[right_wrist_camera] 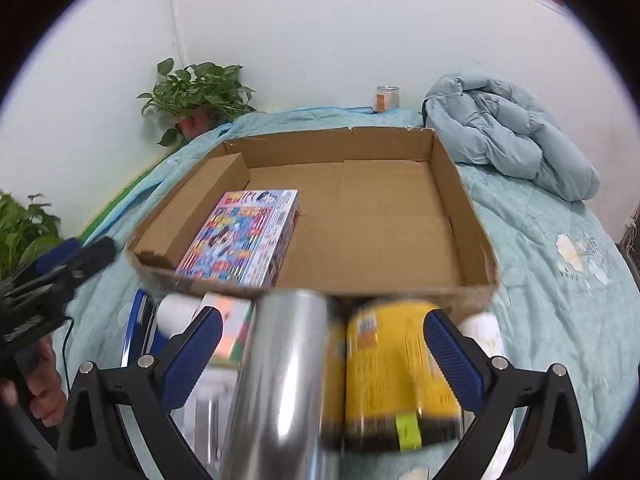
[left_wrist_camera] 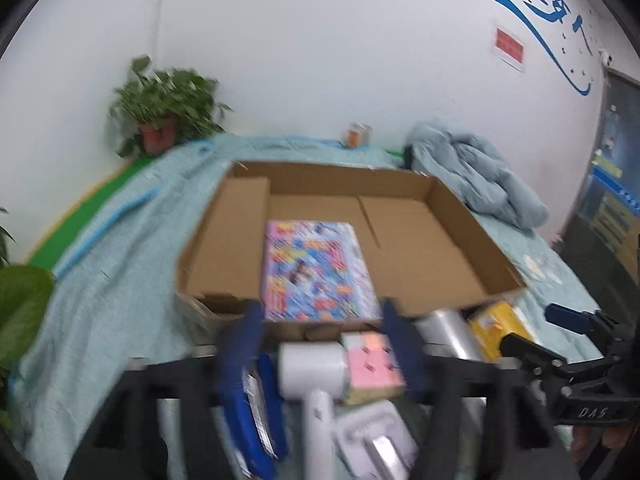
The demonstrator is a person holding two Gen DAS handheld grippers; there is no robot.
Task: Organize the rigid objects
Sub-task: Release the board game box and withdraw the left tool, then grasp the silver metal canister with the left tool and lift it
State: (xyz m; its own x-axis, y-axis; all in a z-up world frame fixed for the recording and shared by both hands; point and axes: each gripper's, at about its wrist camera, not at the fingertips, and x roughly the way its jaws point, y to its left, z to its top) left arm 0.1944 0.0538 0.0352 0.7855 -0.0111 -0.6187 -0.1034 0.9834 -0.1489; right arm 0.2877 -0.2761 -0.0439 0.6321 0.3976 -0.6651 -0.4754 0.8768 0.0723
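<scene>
Nearest the right wrist camera, the right gripper stood with its blue-padded fingers wide apart and pressing on nothing. Beneath the gap we saw a silver cylinder and a yellow can lying side by side, both blurred.

The left gripper had its fingers parted to a lesser width and clamped on nothing. Below them lay a white hair dryer, a pink cube just beside it, and a blue-framed item that we could not identify. At the left edge of the right wrist view, a hand held this tool's grip.

All of these objects rested on a teal bedspread, just in front of a shallow cardboard box. A colourful printed box lay flat inside it, in the near left part, beside the folded flap.

Beyond the box, to the right, we noted a crumpled pale blue quilt. A small jar stood near the white wall, and a potted plant stood at the far left.
</scene>
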